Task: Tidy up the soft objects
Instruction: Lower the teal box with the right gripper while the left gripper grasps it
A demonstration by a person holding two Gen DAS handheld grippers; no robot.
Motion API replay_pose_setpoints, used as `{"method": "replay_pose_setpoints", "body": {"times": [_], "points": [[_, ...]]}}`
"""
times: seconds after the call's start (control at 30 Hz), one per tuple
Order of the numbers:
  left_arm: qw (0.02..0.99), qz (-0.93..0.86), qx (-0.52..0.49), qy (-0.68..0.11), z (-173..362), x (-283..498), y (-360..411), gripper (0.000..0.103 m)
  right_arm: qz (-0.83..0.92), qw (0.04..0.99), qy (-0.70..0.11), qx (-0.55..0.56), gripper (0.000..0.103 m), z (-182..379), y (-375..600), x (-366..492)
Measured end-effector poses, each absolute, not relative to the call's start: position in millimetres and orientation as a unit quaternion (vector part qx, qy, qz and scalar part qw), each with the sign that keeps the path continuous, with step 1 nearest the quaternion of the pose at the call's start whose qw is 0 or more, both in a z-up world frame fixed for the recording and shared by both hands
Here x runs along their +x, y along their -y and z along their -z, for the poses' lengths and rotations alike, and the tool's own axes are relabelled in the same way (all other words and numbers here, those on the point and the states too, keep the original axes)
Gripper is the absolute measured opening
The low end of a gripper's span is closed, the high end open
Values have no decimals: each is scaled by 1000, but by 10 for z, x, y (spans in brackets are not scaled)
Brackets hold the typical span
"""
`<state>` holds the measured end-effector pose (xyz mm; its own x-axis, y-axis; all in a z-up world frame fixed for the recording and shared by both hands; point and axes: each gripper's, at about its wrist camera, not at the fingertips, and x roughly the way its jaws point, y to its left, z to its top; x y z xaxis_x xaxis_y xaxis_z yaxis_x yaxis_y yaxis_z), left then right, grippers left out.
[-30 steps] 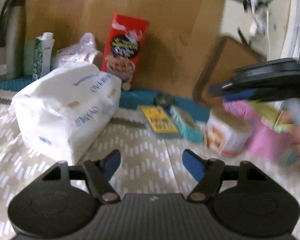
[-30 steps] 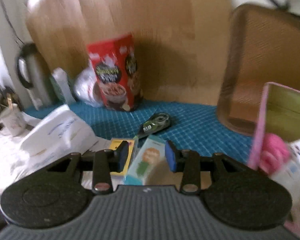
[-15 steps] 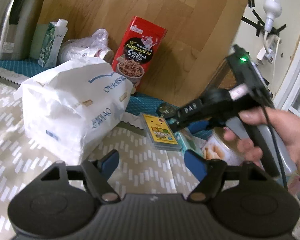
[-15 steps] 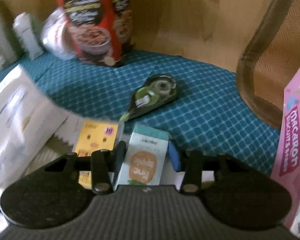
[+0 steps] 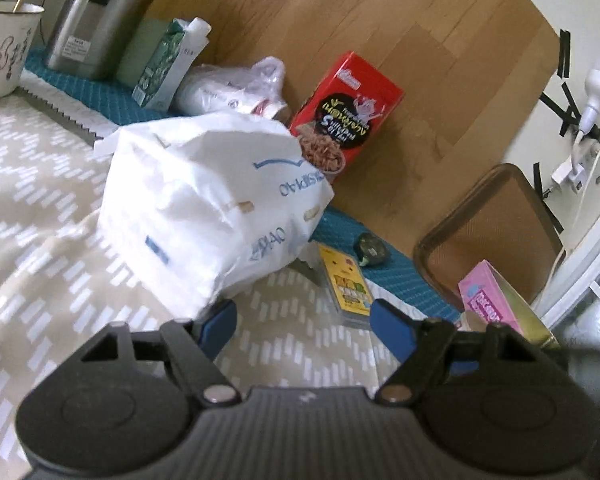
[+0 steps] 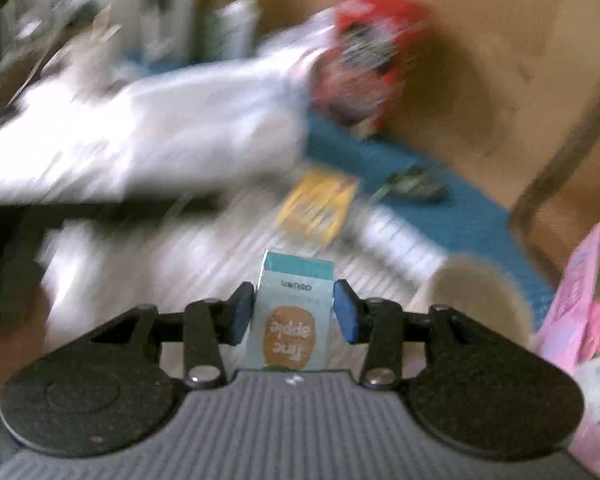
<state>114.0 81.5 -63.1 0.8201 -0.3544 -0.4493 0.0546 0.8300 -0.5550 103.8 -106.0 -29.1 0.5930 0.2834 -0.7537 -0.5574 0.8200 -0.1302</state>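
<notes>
Teal-topped small box (image 6: 294, 312) reads "fine apple", clamped upright in the right gripper (image 6: 294, 312) jaws. Left gripper (image 5: 304, 326) jaws gape beside the crumpled white bag (image 5: 204, 204).

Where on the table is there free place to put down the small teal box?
Bare patterned cloth lies left of the white bag, toward the mug, and in front of the open left gripper. It is crowded right of the yellow card pack, by the pink box and along the wall.
</notes>
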Motion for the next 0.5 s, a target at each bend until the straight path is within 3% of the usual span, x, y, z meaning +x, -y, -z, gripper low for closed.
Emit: {"method": "replay_pose_setpoints", "body": {"times": [0.1,0.2,0.27,0.4,0.47,0.5], "points": [[920,120,-249,-280,610,1110,-755,76,-258,880,-355,-180,48,425,1129,678],[919,153,-220,-291,595,1091,-646,76,-232,909,-312,-148,65,446,1335,385],[920,177,-192,-294,575,1039,-546,76,-215,923,-298,-117,67,485,1491,218],[913,225,-134,-313,580,943,-299,76,-203,934,-289,-52,65,623,1721,-48],[918,232,-84,-312,572,863,-124,75,-201,937,-282,-37,44,621,1744,-118],[920,231,-53,-311,566,818,-19,74,-198,939,-279,-35,44,609,1735,-145]]}}
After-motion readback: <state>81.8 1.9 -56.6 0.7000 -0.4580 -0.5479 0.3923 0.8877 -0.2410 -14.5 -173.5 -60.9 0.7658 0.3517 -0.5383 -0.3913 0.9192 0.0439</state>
